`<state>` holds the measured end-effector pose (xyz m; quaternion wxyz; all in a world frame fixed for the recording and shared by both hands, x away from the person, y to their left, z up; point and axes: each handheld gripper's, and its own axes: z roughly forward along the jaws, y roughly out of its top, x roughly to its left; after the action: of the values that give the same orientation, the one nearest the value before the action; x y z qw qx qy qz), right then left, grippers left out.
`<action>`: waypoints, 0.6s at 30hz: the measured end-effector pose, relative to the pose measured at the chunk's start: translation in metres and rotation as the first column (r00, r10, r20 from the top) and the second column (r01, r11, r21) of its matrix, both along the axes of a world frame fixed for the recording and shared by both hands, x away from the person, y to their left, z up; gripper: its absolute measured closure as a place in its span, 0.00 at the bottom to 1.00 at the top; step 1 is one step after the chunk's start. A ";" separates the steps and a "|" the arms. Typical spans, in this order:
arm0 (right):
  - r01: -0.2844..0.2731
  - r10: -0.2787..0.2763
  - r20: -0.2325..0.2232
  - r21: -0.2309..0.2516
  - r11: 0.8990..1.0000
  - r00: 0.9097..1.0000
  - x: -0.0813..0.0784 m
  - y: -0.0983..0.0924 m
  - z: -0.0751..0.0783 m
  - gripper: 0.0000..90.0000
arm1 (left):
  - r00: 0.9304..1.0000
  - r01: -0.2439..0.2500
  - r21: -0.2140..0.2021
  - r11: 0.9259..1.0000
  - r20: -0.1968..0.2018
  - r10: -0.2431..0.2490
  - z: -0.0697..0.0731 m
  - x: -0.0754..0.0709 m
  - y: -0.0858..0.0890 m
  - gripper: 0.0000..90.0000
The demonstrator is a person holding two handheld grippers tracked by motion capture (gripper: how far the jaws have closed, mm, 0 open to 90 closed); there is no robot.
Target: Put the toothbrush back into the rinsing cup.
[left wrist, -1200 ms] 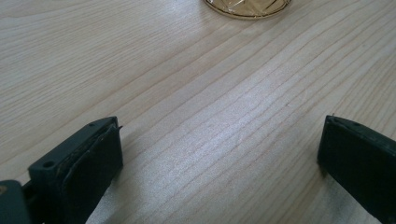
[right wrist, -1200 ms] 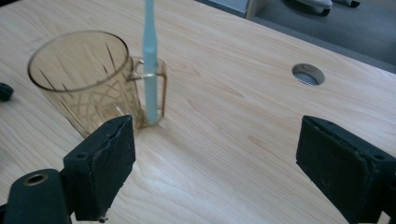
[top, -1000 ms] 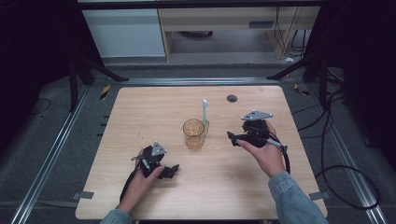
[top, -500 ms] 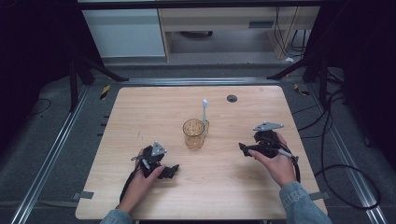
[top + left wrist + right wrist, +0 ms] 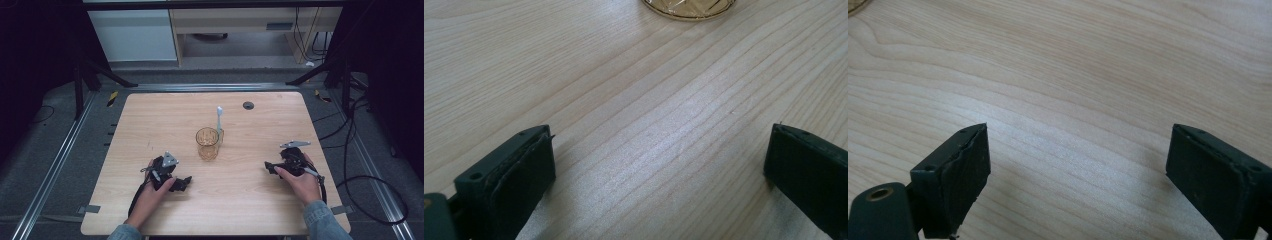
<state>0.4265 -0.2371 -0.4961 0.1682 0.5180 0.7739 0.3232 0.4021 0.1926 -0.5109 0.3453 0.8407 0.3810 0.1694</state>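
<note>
A light wooden table point(image 5: 150, 120) with rounded corners is being viewed from above; it is being flanked by grey floor matting, metal rails and dark stands, with pale cabinets seen behind. A small dark disc point(image 5: 248, 105) is lying near the far edge. Compared with a second ago, the right tool point(image 5: 268, 166) is being held lower and nearer the person, further from the cup; the left tool point(image 5: 187, 182) is being kept where it was. The amber glass cup point(image 5: 207, 143) is standing upright near the table's middle, between the two tools and well apart from both, patterned and translucent, with a white toothbrush point(image 5: 219, 120) leaning in it, head up. Both tools are being held with jaws spread wide over bare wood, nothing being gripped. The cup's base point(image 5: 689, 7) is being glimpsed in the left gripper view.
</note>
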 end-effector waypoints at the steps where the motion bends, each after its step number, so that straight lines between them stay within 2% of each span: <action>1: 0.002 -0.002 0.004 -0.004 1.000 1.000 0.000 -0.001 -0.002 0.12 | 1.000 0.000 0.000 1.000 0.000 0.000 0.000 0.000 0.000 0.00; 4: 0.009 -0.009 -0.003 0.002 1.000 1.000 0.000 -0.002 -0.005 0.12 | 1.000 0.000 0.000 1.000 0.000 0.000 0.000 0.000 0.000 0.00; 8: 0.017 -0.017 0.016 0.009 1.000 1.000 -0.001 -0.002 -0.008 0.11 | 1.000 0.000 0.000 1.000 0.000 0.000 0.000 0.000 0.000 0.00; 18: 0.019 -0.017 0.075 -0.028 0.999 0.997 -0.006 0.006 -0.015 0.07 | 1.000 0.000 0.000 1.000 0.000 0.000 0.000 0.000 0.000 0.00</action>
<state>0.4210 -0.2314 -0.5108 0.2072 0.5102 0.7669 0.3297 0.4020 0.1926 -0.5109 0.3453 0.8407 0.3811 0.1694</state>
